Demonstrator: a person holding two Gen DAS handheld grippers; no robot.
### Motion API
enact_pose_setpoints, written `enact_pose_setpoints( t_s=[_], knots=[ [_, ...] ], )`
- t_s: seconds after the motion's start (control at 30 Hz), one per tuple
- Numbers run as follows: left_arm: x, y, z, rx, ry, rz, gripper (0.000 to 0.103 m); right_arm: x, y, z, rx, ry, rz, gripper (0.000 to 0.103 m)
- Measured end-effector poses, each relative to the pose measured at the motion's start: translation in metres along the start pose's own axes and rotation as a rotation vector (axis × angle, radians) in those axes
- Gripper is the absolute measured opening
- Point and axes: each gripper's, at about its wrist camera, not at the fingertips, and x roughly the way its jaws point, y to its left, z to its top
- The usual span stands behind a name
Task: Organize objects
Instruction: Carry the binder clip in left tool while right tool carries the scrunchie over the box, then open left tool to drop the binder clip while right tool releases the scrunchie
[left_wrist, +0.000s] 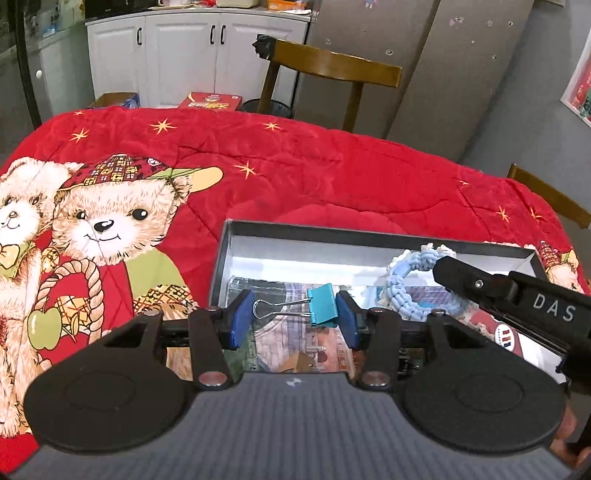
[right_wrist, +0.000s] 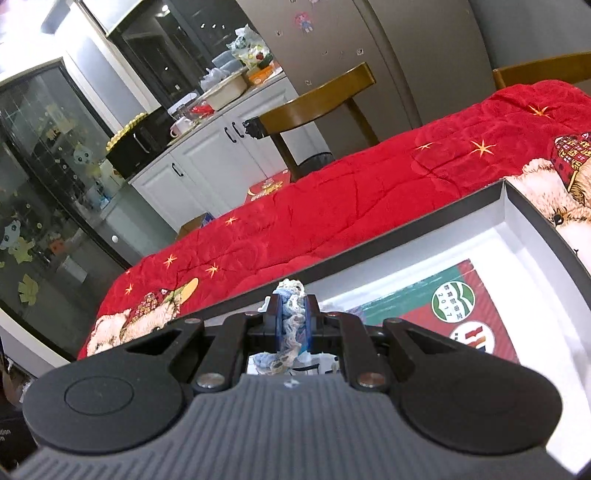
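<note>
Left tool (left_wrist: 295, 314) holds the teal binder clip (left_wrist: 322, 305), right tool (right_wrist: 291, 325) pinches the blue scrunchie (right_wrist: 290, 321); lower both well inside the box (left_wrist: 221, 254) walls before letting go

A teal binder clip (left_wrist: 322, 303), a pale-blue-and-cream knitted ring (left_wrist: 402, 288), a dark-rimmed white-lined box (left_wrist: 332, 229), a red star-and-teddy-bear quilt (left_wrist: 295, 158).

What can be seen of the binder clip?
The binder clip has a teal body that looks like painted metal and two silvery wire handles, folded flat and pointing left. It lies sideways between the blue fingers of the left gripper, body against the right one and handle loops against the left one, so it appears gripped end to end. It is over the open box, above the printed sheet inside.
</note>
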Motion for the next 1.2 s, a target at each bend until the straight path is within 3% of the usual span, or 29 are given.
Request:
enact_pose_setpoints(
  t_s=[0.33, 0.53, 0.6, 0.67, 0.8, 0.9, 0.97, 1.2],
  knots=[
    [0.002, -0.002, -0.001, 0.012, -0.005, 0.011, 0.055, 0.008, -0.004, 0.006, 0.013, 0.027, -0.011, 0.014],
    [0.001, -0.005, -0.001, 0.009, 0.000, 0.033, 0.056, 0.008, -0.002, 0.007, 0.028, 0.047, 0.023, 0.022],
    [0.000, -0.004, -0.001, -0.002, 0.014, 0.033, 0.056, 0.004, 0.000, 0.008, 0.017, 0.039, 0.020, 0.028],
    [-0.003, -0.003, 0.001, -0.013, 0.016, 0.021, 0.056, 0.001, 0.001, 0.010, 0.022, 0.035, 0.023, 0.042],
    [-0.021, -0.001, 0.006, -0.011, -0.031, 0.006, 0.056, -0.010, 0.003, 0.016, 0.031, 0.017, 0.047, 0.063],
    [-0.041, 0.002, 0.012, -0.017, -0.087, -0.014, 0.066, -0.023, 0.007, 0.021, 0.035, -0.015, 0.075, 0.071],
    [-0.056, 0.003, 0.015, -0.020, -0.123, -0.034, 0.068, -0.036, 0.011, 0.025, 0.033, -0.050, 0.101, 0.083],
    [-0.126, -0.003, 0.017, 0.000, -0.268, -0.142, 0.070, -0.108, 0.025, 0.044, -0.042, -0.136, 0.177, 0.095]
  ],
)
